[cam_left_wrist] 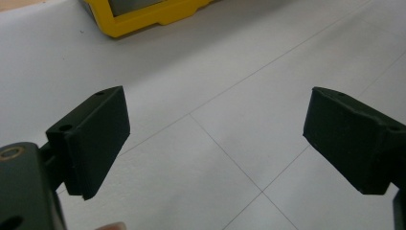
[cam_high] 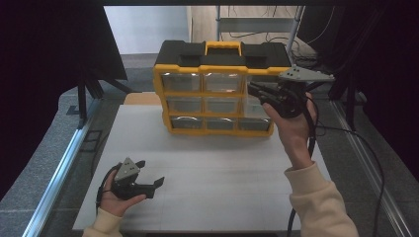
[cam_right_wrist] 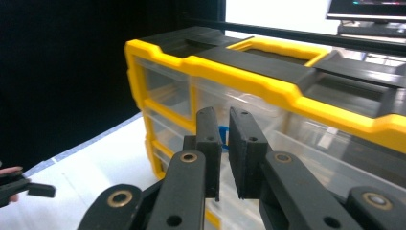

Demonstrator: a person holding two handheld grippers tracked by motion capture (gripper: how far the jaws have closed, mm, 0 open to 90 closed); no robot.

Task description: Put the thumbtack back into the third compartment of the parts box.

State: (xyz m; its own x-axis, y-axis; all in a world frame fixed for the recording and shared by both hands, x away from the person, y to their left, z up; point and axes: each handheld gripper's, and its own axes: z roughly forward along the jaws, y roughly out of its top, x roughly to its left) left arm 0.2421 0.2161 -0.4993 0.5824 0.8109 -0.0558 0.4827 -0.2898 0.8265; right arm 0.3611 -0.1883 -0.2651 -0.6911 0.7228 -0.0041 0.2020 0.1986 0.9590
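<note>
Item 1: yellow-and-black drawer cabinet (cam_high: 217,94), upright at the 12 o'clock end of the white table (cam_high: 207,197). Three rows of clear drawers in a yellow frame; black top with a yellow carry handle (cam_high: 223,47). In the right gripper view a clear drawer (cam_right_wrist: 306,148) at the cabinet's right-hand side stands pulled out toward the camera.

Item 2: right gripper (cam_high: 254,91), held in the right hand (cam_high: 291,126) at about 2 o'clock on the table, jaws pointing toward 9 o'clock at the cabinet's right column. In the right gripper view its jaws (cam_right_wrist: 225,148) are nearly closed, a narrow slit between them, with something small and blue (cam_right_wrist: 223,136) showing in the gap; whether the pads clamp it cannot be told.

Item 3: left gripper (cam_high: 150,180), in the left hand (cam_high: 116,200) at about 7 o'clock, low over the table, well apart from the cabinet. Jaws spread wide, nothing between them but bare table.
</note>
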